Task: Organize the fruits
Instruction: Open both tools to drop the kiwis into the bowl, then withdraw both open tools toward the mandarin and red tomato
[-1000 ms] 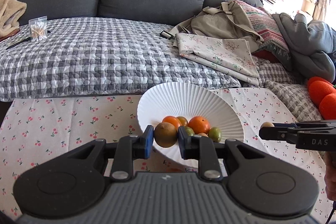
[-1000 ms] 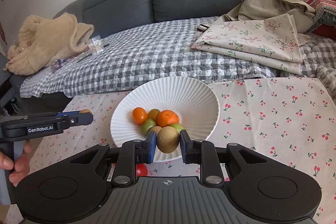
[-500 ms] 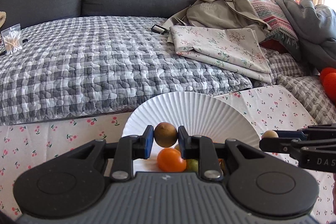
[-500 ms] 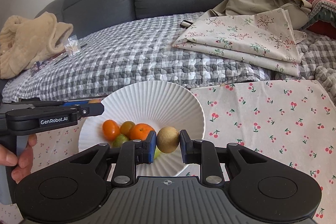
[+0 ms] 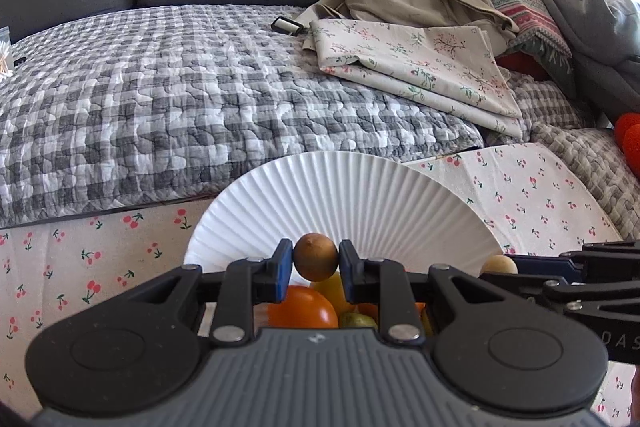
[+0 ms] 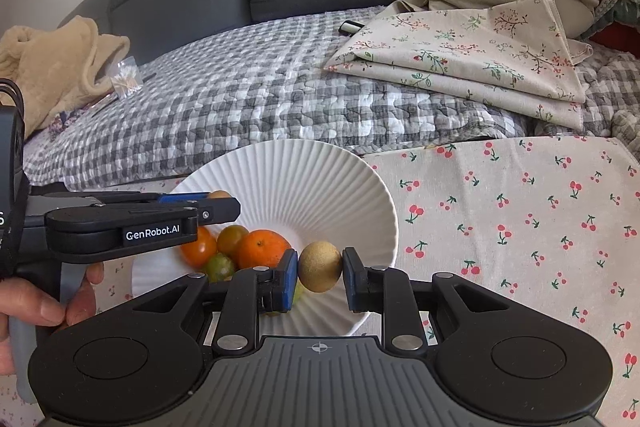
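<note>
Over the bowl, both grippers have advanced; left gripper and right gripper each clamp a kiwi.

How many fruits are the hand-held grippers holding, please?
2: a dark brown round fruit in the left hand-held gripper, a tan round fruit in the right hand-held gripper, both above the white ribbed bowl.

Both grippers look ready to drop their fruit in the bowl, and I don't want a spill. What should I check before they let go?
1. Left gripper grips its brown fruit: ok.
2. Right gripper grips its kiwi: ok.
3. Both fruits sit over the white ribbed bowl: ok.
4. Bowl has room beside the orange and tomatoes: ok.
5. Grippers clear of each other: cannot tell, they are close.
6. Drop height above the pile: cannot tell.
</note>
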{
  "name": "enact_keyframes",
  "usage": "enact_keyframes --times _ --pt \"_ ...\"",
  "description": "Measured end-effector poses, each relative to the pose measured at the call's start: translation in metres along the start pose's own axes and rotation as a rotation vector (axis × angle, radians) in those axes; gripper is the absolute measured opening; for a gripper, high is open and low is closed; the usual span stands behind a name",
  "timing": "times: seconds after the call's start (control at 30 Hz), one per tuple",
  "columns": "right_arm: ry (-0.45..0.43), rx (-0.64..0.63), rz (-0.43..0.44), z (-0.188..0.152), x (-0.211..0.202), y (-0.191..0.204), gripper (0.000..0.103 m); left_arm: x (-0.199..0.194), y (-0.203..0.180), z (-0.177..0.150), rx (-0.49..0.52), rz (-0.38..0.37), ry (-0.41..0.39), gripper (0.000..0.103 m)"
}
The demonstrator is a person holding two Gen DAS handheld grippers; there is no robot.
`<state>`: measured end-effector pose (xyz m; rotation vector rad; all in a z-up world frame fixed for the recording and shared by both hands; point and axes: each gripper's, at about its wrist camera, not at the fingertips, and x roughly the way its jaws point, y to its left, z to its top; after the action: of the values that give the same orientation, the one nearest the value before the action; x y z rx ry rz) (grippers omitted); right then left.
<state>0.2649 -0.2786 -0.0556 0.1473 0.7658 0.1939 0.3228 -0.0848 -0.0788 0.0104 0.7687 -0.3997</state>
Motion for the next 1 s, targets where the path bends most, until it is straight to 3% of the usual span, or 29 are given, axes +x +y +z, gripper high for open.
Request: enact_keyframes --times 0.3,0.57,0.8,1.0 --pt "-0.022 0.039 0.006 0.003 -0.013 -0.003 0.024 -0.013 0.003 -0.001 -0.026 -0.011 -0.001 0.030" --pt "-0.018 0.038 0.001 0.001 -0.030 -0.002 0.025 -0.052 0.006 -0.007 -0.060 -0.002 -0.041 0.039" --pt "-0.021 0.069 0.009 0.000 -0.062 -0.003 0.038 -0.100 0.016 -0.016 -0.087 0.063 -0.077 0.052" --pt "-0.005 0.072 0.017 -0.006 -0.086 0.013 0.057 -0.132 0.010 -0.033 -0.059 0.122 -0.071 0.064"
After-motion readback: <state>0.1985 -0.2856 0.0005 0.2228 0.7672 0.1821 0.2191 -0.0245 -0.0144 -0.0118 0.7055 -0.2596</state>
